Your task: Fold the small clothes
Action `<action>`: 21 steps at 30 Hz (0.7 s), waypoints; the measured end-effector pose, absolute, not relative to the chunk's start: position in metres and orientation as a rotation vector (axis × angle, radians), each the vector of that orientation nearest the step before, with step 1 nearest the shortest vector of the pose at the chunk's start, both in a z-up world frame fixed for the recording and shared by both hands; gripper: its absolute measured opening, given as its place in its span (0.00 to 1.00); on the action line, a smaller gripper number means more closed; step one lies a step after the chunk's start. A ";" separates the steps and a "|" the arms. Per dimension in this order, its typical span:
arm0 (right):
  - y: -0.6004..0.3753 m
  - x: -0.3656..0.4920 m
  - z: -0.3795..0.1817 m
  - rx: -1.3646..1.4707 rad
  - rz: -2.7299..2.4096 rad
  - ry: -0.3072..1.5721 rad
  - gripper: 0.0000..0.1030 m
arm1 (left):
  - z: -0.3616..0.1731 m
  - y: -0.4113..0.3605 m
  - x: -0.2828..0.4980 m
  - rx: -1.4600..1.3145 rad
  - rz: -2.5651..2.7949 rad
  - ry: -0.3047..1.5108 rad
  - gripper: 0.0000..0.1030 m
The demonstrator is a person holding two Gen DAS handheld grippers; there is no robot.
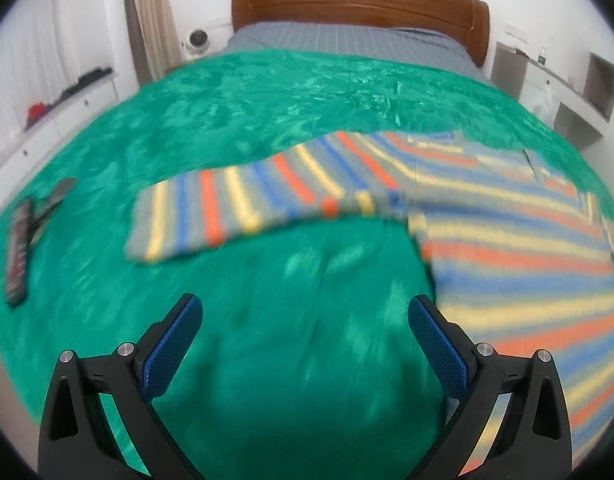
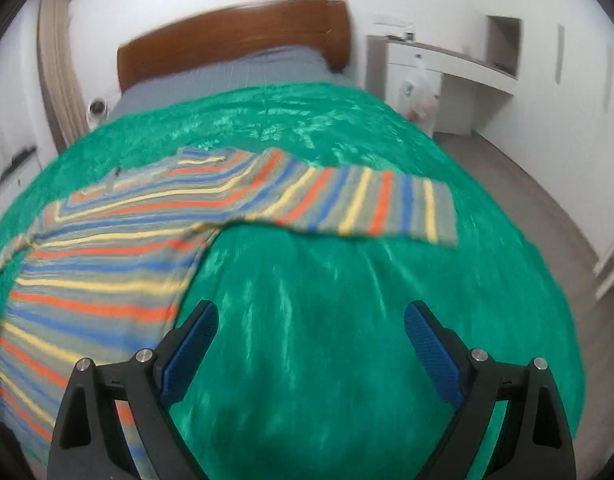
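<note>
Bed (image 1: 359, 40): one, with a wooden headboard (image 1: 359, 0) at the upper centre of both frames; its grey sheet is exposed only near the headboard.

Green blanket (image 1: 267, 128): one, spread over the bed and filling the middle and lower part of both views.

Striped sweater (image 1: 507, 216): one, long-sleeved, banded in grey, blue, orange and yellow. It is laid flat on the green blanket with both sleeves stretched outward. In the left wrist view the body is found at the right of the frame and one sleeve (image 1: 243, 208) runs to the centre-left; in the right wrist view the body is at the left and the other sleeve (image 2: 367, 204) reaches to the centre-right. No fold is seen in it yet.

Remote controls (image 1: 19, 240): two, dark, lying at the left edge of the left wrist view, well apart from the sweater.

Left tongs (image 1: 305, 320): one pair, spread wide, nothing held, at the lower centre above bare blanket.

Right tongs (image 2: 311, 326): one pair, likewise spread and empty.

Step in hand: judged as the start of folding, the garment being laid out and ungrasped. The next move is judged to call for each sleeve end being pinched and carried inward across the body.
</note>
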State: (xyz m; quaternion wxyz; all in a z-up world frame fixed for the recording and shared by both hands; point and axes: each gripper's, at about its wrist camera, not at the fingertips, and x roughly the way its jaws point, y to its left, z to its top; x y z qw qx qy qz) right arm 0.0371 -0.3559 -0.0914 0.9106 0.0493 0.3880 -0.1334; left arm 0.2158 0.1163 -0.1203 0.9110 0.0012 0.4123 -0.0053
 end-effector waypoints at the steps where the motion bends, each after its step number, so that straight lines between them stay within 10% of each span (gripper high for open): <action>1: -0.362 0.056 -0.095 0.085 -0.274 0.827 0.91 | -0.122 0.113 0.228 0.001 0.009 0.854 1.00; 21: -0.409 0.110 -0.167 0.142 -0.313 0.876 1.00 | -0.173 0.128 0.294 0.021 0.107 0.891 1.00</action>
